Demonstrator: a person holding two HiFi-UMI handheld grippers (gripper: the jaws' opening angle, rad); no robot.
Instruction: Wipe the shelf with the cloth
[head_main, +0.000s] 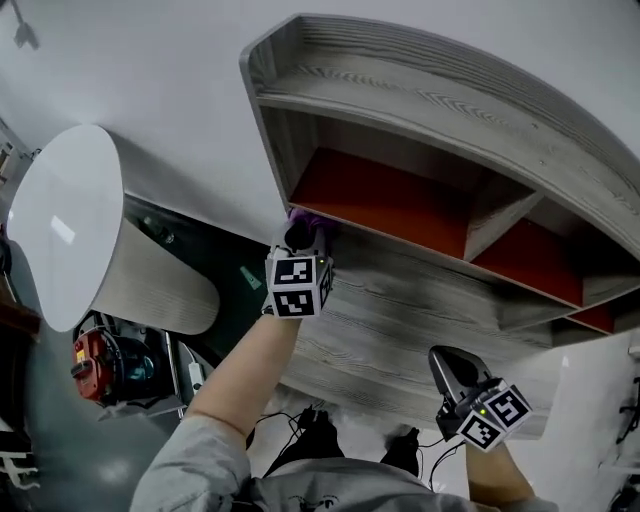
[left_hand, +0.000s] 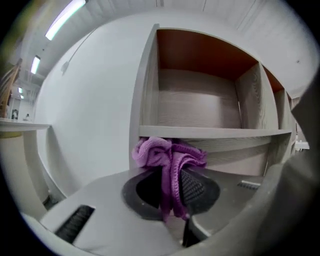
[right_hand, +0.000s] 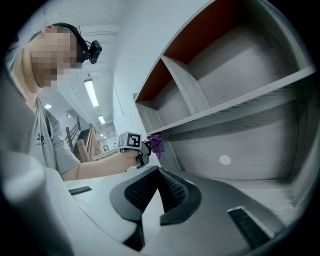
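Two grippers were up: nearest the body, the right gripper (head_main: 447, 362) hung low with its jaws closed on nothing, likely parked out of the way. Further out, the left gripper (left_hand: 172, 192) was clamped on the purple cloth (left_hand: 169, 154). The loose bunch stuck past the tips so fabric, not plastic, met the shelf (head_main: 420, 290) front edge at its left end.

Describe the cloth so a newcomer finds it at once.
Start at the grey wood-grain wall shelf with red back panels. At its left front corner, the left tongs are shut on a bunched cloth. It is the only purple thing; the right tongs hold nothing.
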